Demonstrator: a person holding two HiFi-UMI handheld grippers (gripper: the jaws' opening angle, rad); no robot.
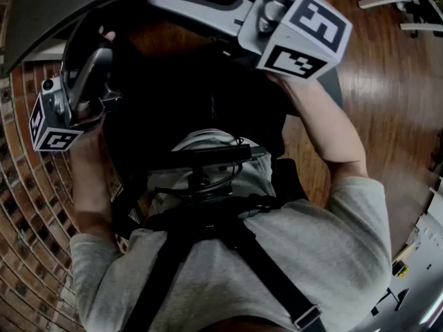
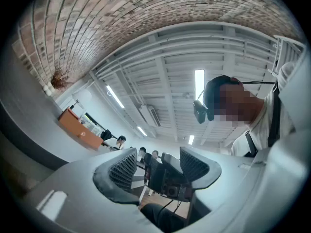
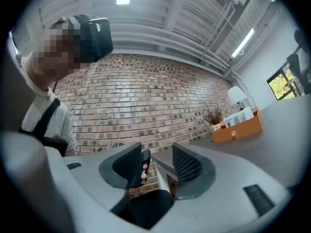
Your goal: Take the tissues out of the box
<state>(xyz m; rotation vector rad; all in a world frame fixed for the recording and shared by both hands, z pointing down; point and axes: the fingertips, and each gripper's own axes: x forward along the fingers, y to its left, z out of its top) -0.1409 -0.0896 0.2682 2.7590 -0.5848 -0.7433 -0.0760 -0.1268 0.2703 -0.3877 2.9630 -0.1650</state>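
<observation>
tissue box: none of the three views shows it, so i can't place it against either gripper. my left gripper (image 2: 158, 166) points up toward the ceiling (image 2: 160, 67), jaws a small gap apart, nothing gripped between them; dark shapes show through the gap but i can't tell what they are. my right gripper (image 3: 156, 164) is tilted up at the brick wall (image 3: 160, 96), jaws also a small gap apart, holding nothing. in the head view both grippers are raised in front of my chest, left one out at my left side, right one higher and across to my right. my left forearm (image 1: 90, 185) runs straight up and my right forearm (image 1: 332, 130) is bent up from the elbow. counts: two grippers, two marker cubes, one on the left (image 1: 52, 126) and one on the right (image 1: 304, 37). one orange box (image 3: 238, 127) sits on a grey counter (image 3: 282, 144) well away from the right jaws, with white items in it that are too small to name, and a dried plant (image 3: 213, 115) just beside it. three people (image 2: 119, 141) sit far back in the left gripper view. black harness straps (image 1: 263, 268) cross my grey shirt, wood floor (image 1: 387, 102) below.
</observation>
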